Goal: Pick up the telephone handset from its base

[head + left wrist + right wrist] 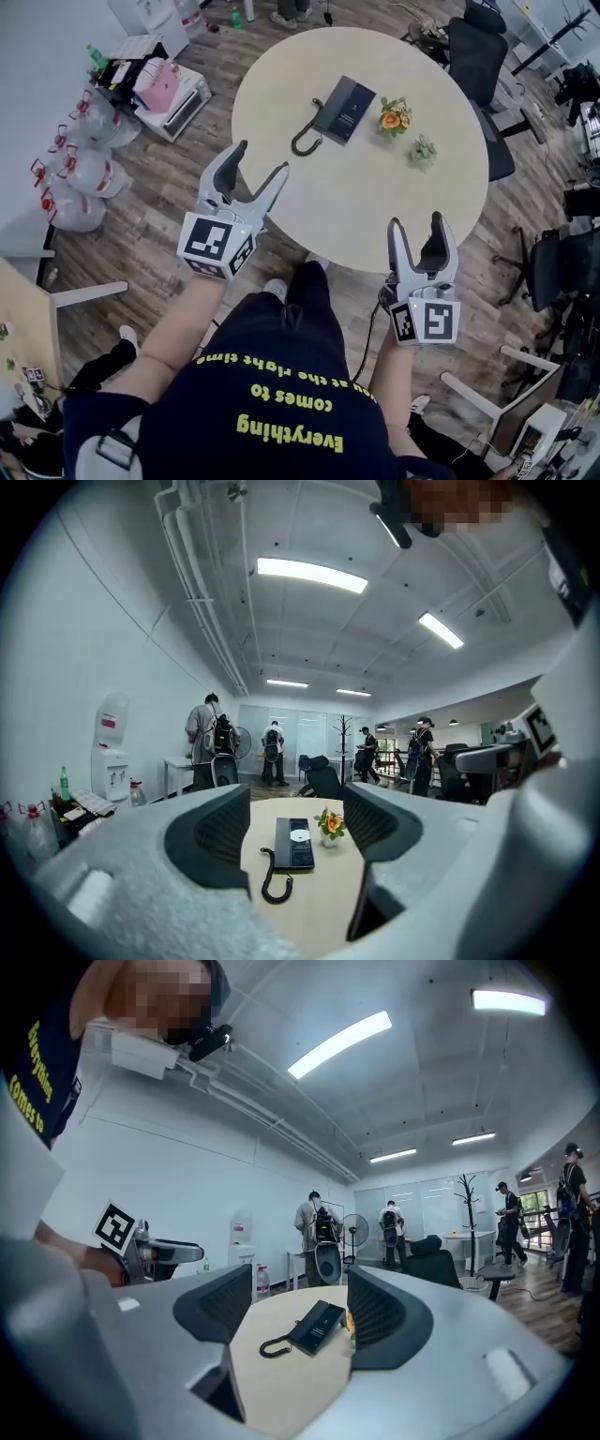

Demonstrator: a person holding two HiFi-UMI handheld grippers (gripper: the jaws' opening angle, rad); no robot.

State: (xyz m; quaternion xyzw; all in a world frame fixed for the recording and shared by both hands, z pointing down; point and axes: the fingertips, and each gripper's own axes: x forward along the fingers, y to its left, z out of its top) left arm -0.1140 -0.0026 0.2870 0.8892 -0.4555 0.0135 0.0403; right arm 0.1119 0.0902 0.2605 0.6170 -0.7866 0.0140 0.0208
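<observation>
A dark telephone (pixel 344 109) lies flat on the far half of a round beige table (pixel 375 206), and its coiled cord (pixel 306 139) curls off the near left corner. The handset rests on the base, and I cannot make out its outline. My left gripper (pixel 263 157) hovers over the table's near left edge, jaws wide open and empty. Off the table's near right edge, my right gripper (pixel 416 220) is also open and empty. Both point level at the telephone, which shows between the jaws in the left gripper view (pixel 294 843) and in the right gripper view (pixel 316 1327).
A small pot of orange flowers (pixel 394 116) and a little green plant (pixel 423 150) stand right of the telephone. A black office chair (pixel 478 56) sits at the table's far right. Bags (pixel 80 169) and boxes (pixel 159 89) crowd the floor at left. Several people stand far back.
</observation>
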